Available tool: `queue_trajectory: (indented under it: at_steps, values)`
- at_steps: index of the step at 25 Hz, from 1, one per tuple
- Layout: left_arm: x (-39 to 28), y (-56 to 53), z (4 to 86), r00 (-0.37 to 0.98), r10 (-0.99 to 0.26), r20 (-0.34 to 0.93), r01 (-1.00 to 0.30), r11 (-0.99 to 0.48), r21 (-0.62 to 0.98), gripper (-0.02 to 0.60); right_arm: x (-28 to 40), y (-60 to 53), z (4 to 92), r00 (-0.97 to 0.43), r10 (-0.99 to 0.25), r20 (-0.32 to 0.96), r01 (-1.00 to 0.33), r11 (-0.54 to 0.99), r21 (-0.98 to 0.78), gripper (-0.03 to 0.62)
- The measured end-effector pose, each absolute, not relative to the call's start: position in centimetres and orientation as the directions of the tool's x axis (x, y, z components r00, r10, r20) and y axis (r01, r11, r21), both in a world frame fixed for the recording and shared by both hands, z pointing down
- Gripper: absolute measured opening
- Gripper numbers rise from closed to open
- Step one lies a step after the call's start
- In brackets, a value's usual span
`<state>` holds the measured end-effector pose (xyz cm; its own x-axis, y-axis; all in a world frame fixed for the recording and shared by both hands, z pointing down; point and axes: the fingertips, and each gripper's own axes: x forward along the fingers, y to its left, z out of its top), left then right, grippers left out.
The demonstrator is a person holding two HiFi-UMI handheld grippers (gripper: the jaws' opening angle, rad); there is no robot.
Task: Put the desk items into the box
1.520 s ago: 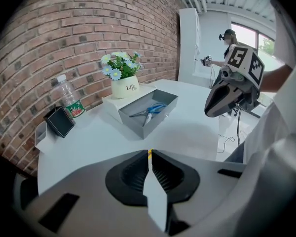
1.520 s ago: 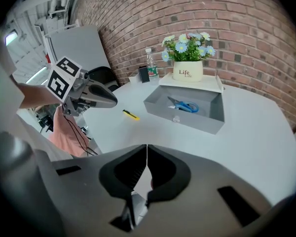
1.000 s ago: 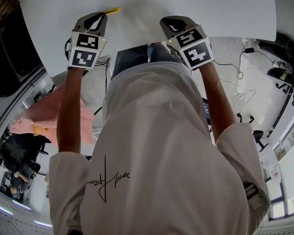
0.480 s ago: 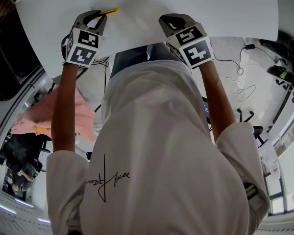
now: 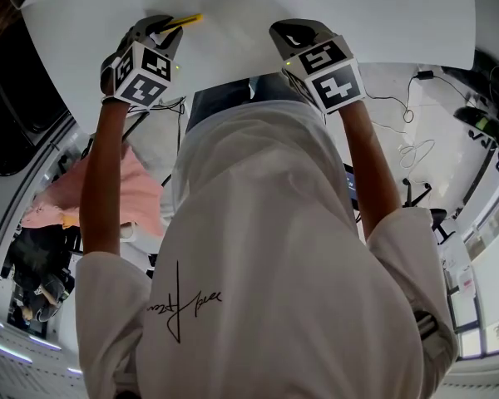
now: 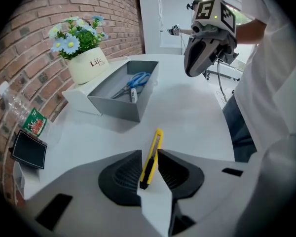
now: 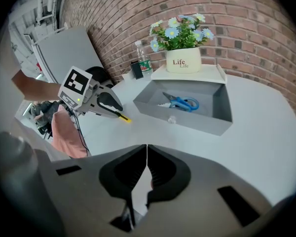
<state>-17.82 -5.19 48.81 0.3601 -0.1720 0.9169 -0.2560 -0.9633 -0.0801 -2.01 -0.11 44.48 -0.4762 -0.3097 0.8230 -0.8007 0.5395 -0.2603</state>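
1. Over the white surface (image 5: 382, 15), head view: the left tongs (image 5: 168, 28) are held at a yellow plastic utility knife (image 5: 189, 19), the right tongs (image 5: 293, 33) nearby.
2. Left gripper view: the knife is seen lying between parted tongs that have just been opening; a grey rectangular box (image 6: 119, 107) is set beyond.
3. Right gripper view: its tongs are seen closed, empty.
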Motion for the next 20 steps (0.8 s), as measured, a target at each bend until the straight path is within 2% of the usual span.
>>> queue_trajectory:
  at_steps: [11,20]
  values:
    - [-18.2,-5.2,50.5,0.356,-0.079,0.931,-0.176,-0.984,-0.016,0.095,-2.8,-0.7,45.3,-0.482,-0.292,0.826,-0.8,0.532,-0.279,0.029]
    - [-17.9,-4.9,50.4,0.371,-0.035,0.928,-0.167,-0.986,0.029,0.08,-2.4,-1.2,45.3,-0.483,-0.291,0.826,-0.802,0.526,-0.284,0.029]
